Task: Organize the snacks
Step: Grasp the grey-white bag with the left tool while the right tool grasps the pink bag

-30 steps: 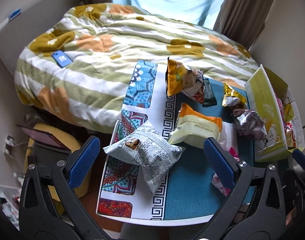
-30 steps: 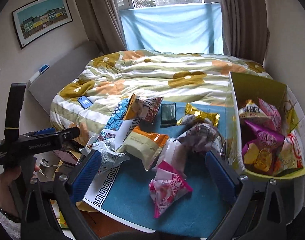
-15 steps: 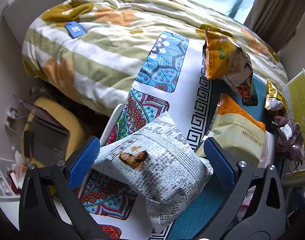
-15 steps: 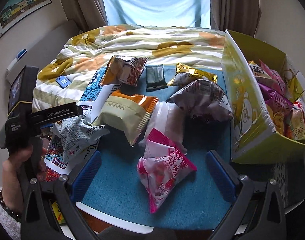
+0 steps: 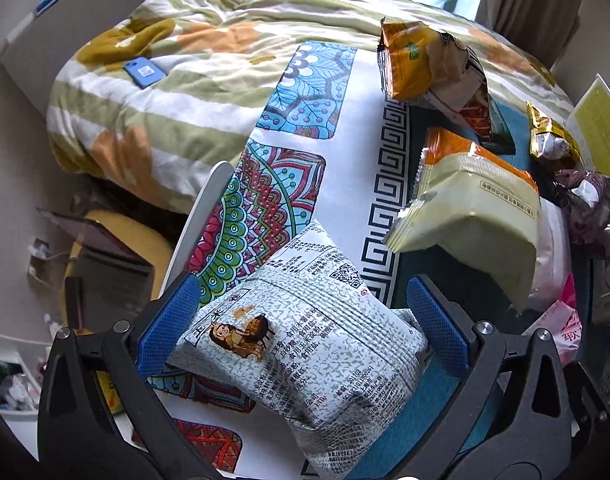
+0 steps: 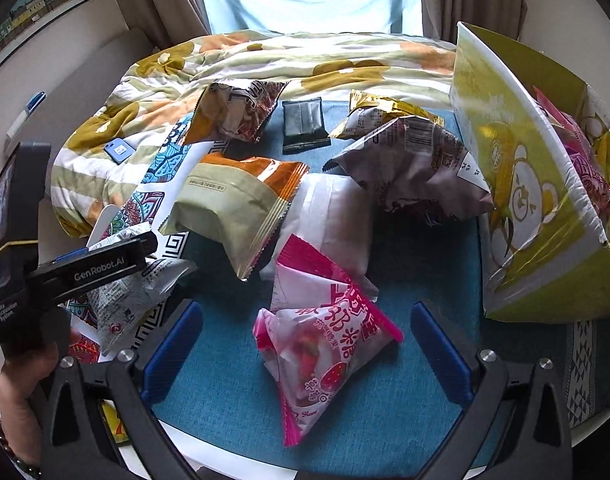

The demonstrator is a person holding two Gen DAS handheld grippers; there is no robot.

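**Left claw straddles the grey packet**

We see the left claw spread wide, its blue pads either side of the grey speckled packet; the left pad looks to touch the bag's edge, the right sits just beside it. The packet lies on the patterned cloth at the bench's near-left corner. Our right claw is also spread, hanging over the pink strawberry packet on the teal cloth. The yellow box, already holding snacks, stands at right. A hand grips the left tool.
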